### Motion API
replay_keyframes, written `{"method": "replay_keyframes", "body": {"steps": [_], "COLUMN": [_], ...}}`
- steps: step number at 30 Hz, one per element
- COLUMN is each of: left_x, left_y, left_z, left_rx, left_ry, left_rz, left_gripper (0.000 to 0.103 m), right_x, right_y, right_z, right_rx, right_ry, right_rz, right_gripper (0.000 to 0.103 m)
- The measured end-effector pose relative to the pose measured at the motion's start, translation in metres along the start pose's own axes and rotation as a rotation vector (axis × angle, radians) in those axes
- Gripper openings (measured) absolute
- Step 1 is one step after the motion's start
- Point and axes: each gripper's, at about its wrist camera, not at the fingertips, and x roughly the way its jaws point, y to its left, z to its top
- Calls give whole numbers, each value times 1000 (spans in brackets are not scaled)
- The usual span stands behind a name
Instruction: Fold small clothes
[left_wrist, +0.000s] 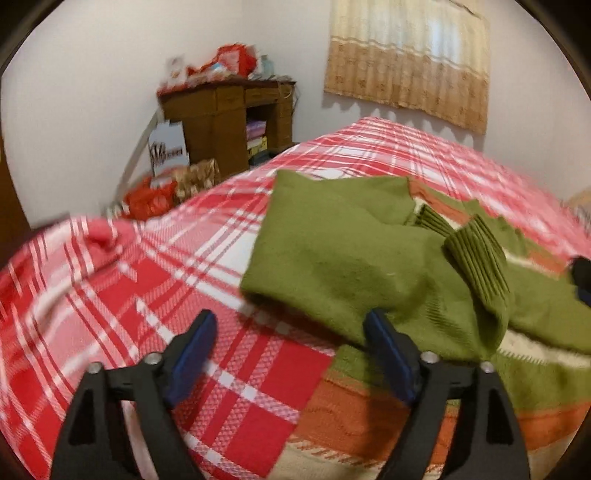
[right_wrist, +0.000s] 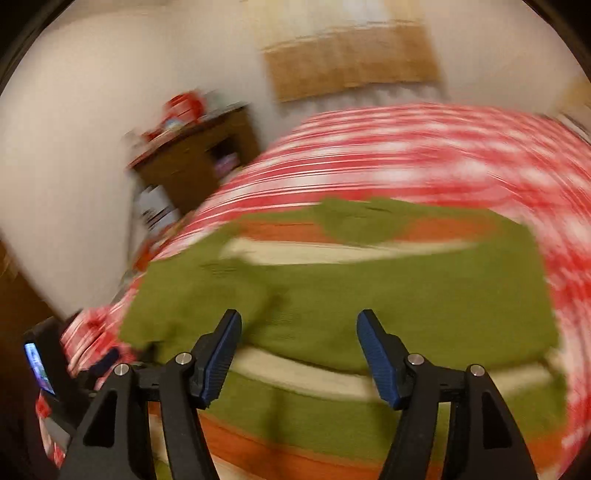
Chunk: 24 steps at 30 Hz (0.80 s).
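Sweater (left_wrist: 343, 251) – green w/ orange, cream stripes; bedspread (left_wrist: 147, 295) – red/white plaid.

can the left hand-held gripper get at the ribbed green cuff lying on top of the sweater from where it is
Probably yes. The left hand-held gripper is open and empty, and the ribbed cuff lies exposed on top of the green sweater, ahead and to its right, with nothing covering it.

Nothing is reading clearly here. A white bag (left_wrist: 168, 147) beside the wooden desk (left_wrist: 225, 125) is showing dark lettering, too blurred to make out.
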Motion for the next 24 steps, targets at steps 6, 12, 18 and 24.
{"method": "replay_keyframes", "body": {"steps": [6,12,18,24], "left_x": [-2,0,-2,0], "left_y": [8,10,13,7], "left_z": [-2,-3,-5,-4], "left_rx": [-37,-39,-50,-23], "left_ry": [-18,-23,-19,-9], "left_rz": [-16,-16,-17,21], "left_gripper": [92,92,97,97], "right_x": [81,65,-4,-62], "right_y": [43,42,35,-18], "right_z": [7,21,64,68], "right_rx": [-120,-128,-81,-19], "right_ry": [200,141,-120,-305], "right_rz": [-16,-6,54,-24], "right_gripper": [65,5,5,5]}}
